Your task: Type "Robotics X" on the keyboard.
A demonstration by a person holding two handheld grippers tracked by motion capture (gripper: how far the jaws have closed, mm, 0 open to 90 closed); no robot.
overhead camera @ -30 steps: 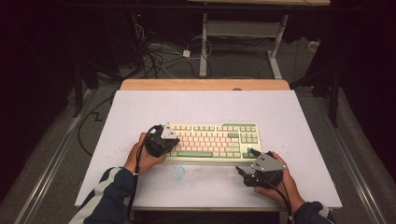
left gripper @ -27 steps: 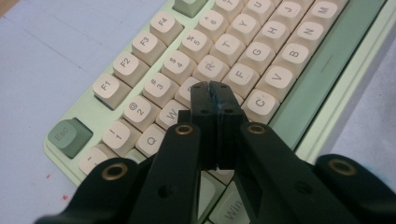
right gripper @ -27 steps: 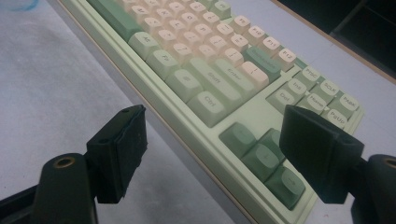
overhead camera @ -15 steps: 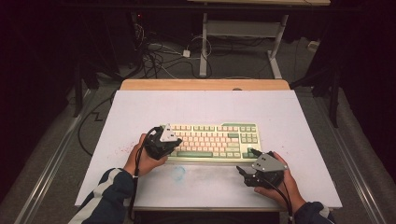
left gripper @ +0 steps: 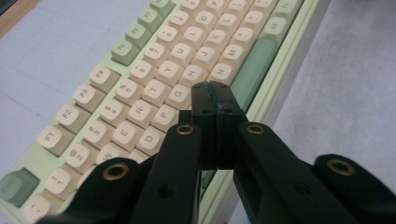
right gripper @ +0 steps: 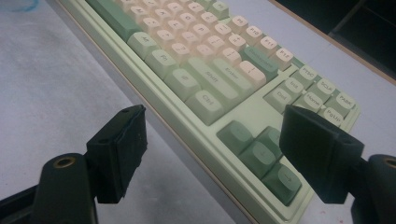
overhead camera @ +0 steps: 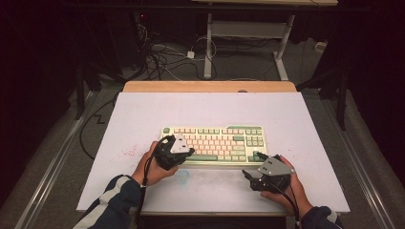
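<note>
Pale green keyboard (overhead camera: 215, 143) (cream and darker green keys).

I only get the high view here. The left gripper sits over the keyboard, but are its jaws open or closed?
Observer: Closed. In the left gripper view, the left gripper has its two jaws pressed flat together, with nothing between them.
Operator: Which keys is it over?
Observer: Its tip hangs over the letter rows of the keyboard, near the G and B keys. I cannot tell whether it touches a key.
Operator: And the other one?
Observer: The right gripper is wide open. Between its jaws you see the keyboard's near right corner, with the dark green arrow keys.
</note>
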